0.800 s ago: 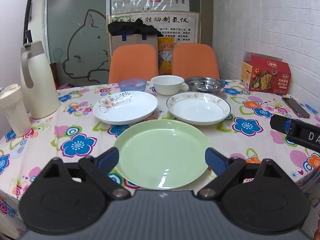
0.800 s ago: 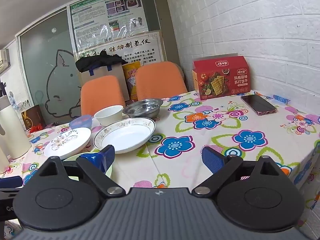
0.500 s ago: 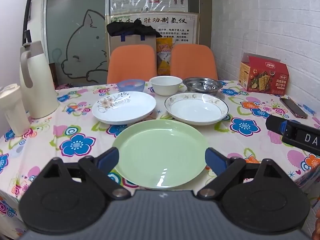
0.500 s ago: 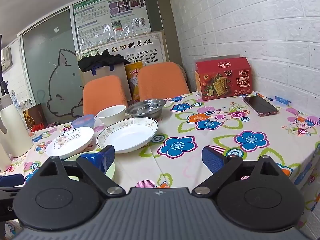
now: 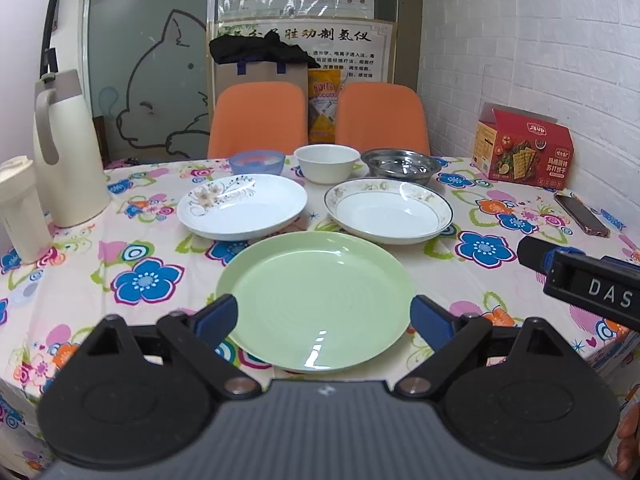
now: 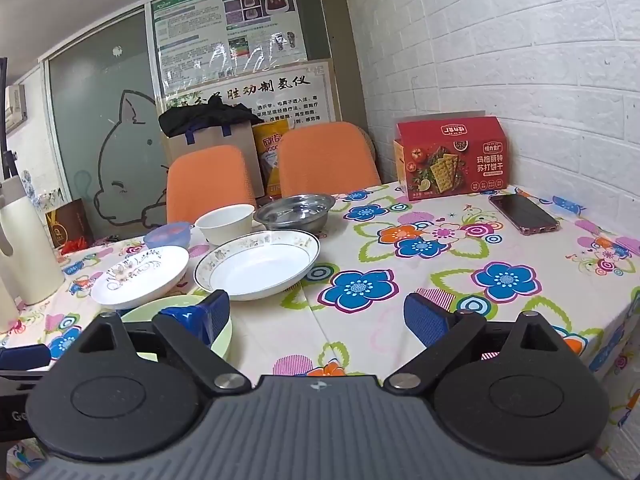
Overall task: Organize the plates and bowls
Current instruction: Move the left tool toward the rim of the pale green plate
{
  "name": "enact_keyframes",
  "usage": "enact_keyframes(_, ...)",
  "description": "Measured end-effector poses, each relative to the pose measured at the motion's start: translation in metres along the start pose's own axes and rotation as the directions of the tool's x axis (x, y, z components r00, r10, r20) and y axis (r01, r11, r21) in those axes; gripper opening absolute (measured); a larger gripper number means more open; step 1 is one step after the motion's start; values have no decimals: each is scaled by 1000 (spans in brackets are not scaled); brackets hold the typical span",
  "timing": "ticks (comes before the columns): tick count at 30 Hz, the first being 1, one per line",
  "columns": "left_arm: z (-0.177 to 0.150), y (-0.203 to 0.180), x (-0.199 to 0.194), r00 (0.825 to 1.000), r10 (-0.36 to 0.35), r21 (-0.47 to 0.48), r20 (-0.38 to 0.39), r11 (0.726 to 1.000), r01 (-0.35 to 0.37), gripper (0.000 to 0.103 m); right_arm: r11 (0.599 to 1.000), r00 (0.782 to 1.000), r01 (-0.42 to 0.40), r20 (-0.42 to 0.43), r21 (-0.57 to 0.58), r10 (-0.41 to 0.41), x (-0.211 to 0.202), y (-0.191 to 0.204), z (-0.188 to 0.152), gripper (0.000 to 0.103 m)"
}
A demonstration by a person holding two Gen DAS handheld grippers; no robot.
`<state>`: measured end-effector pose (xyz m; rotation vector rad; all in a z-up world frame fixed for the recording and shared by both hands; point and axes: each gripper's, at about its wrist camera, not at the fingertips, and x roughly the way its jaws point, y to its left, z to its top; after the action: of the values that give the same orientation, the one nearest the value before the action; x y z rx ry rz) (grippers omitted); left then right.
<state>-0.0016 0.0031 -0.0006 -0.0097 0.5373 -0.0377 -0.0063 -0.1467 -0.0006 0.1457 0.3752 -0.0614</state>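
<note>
left gripper (image 5: pixel 324 318) has its jaws spread wide with nothing between the pads, sitting low at the near edge of the table, one blue pad either side of the green plate (image 5: pixel 316 300). compared with a moment ago the view has barely shifted: the plate sits in about the same spot between the fingers and the cracker box (image 5: pixel 524 148) has slid a bit toward the middle of the frame, so the gripper has only turned slightly.

right gripper (image 6: pixel 316 316) is also wide apart and empty, hovering over bare flowered tablecloth (image 6: pixel 440 264) to the right of the dishes. its view has crept a little too, with the plates now sitting slightly further right in frame than before.

the green plate is nearest, its rim just under the right gripper's left pad in that view. behind it sit the floral white plate (image 5: pixel 242 206) on the left and the gold-rimmed deep plate (image 5: pixel 388 210) on the right, close together. further back is a row: blue bowl (image 5: pixel 257 162), white bowl (image 5: pixel 327 163), steel bowl (image 5: pixel 401 165).

off to the side are a cream thermos jug (image 5: pixel 66 152) on the left and a phone (image 6: pixel 523 213) on the right.
</note>
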Motion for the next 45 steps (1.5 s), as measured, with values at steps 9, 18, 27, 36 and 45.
enact_keyframes(9, 1, 6, 1, 1000, -5, -25, 1, 1000, 5, 92, 1000, 1000, -3, 3, -10, 3, 0, 3, -2, 82)
enact_keyframes(18, 1, 5, 1, 1000, 1, -25, 1, 1000, -1, 92, 998, 998, -53, -38, 15, 54, 9, 1, -7, 82)
enact_keyframes(27, -1, 8, -3, 1000, 7, -31, 11, 1000, -7, 92, 998, 997, -58, -49, 32, 59, 10, -1, -10, 82)
enact_keyframes(36, -1, 9, -4, 1000, 6, -22, 11, 1000, -5, 92, 998, 997, -56, -46, 30, 57, 8, 1, -9, 82)
enact_keyframes(45, -2, 15, -13, 1000, 20, -37, 14, 999, -20, 92, 990, 984, -108, -130, 95, 120, 15, 0, -20, 82)
